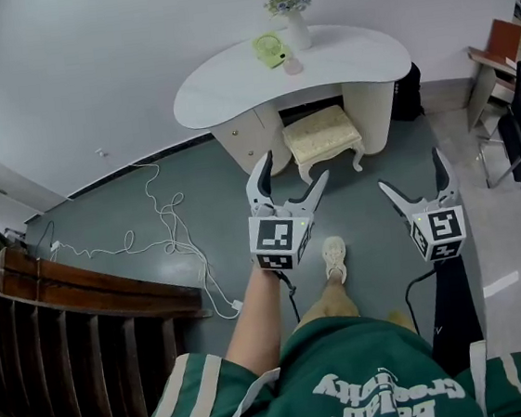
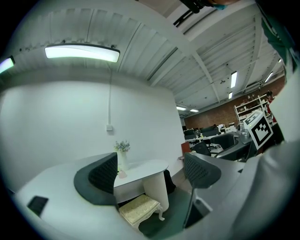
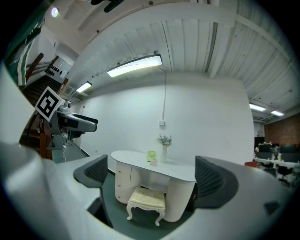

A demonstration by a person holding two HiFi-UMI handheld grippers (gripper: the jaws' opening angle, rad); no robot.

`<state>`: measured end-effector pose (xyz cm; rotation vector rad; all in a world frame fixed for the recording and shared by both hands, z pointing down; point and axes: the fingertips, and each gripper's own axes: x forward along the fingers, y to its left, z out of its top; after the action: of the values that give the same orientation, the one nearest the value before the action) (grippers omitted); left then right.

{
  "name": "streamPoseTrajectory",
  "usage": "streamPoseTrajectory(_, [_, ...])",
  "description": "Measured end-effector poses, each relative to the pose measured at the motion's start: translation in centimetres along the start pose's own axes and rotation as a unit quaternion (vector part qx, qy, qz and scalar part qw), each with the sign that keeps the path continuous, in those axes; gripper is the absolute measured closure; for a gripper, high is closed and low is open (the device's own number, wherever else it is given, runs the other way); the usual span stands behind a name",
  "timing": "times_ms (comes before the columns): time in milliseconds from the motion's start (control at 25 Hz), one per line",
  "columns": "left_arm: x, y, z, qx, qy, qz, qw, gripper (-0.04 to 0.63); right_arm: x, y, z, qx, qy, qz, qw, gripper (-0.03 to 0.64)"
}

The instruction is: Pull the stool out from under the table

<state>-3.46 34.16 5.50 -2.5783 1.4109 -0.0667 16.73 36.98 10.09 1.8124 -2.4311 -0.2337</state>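
Note:
A cream cushioned stool (image 1: 322, 137) with curved white legs stands partly tucked under a white kidney-shaped table (image 1: 228, 83). Both grippers hover in the air well short of it. My left gripper (image 1: 289, 178) is open, its jaws wide apart with nothing between them. My right gripper (image 1: 413, 183) is open too and holds nothing. The stool (image 2: 139, 209) shows low between the left jaws, and the stool (image 3: 146, 200) sits centred between the right jaws under the table (image 3: 178, 170).
On the table stand a white vase of flowers (image 1: 294, 17) and a small green item (image 1: 270, 49). A white cable (image 1: 172, 232) snakes over the grey floor at left. A wooden railing (image 1: 76, 308) is near left; chairs (image 1: 511, 113) stand at right.

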Motion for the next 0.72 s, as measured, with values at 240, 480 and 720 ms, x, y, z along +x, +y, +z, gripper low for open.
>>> streamPoseTrajectory(240, [4.7, 2.9, -1.0, 0.0, 0.001, -0.001, 1.0, 0.147, 4.8, -1.5, -0.2, -0.004, 0.002, 0.0, 1.0, 0.025])
streamPoseTrajectory(480, [10.5, 6.1, -2.6, 0.009, 0.015, -0.01, 0.9998, 0.147, 11.0, -3.4, -0.8, 0.005, 0.01, -0.003, 1.0, 0.029])
streamPoseTrajectory(720, [16.4, 10.0, -2.7, 0.009, -0.002, -0.032, 0.9994, 0.147, 18.3, -4.0, -1.0, 0.009, 0.015, 0.006, 1.0, 0.037])
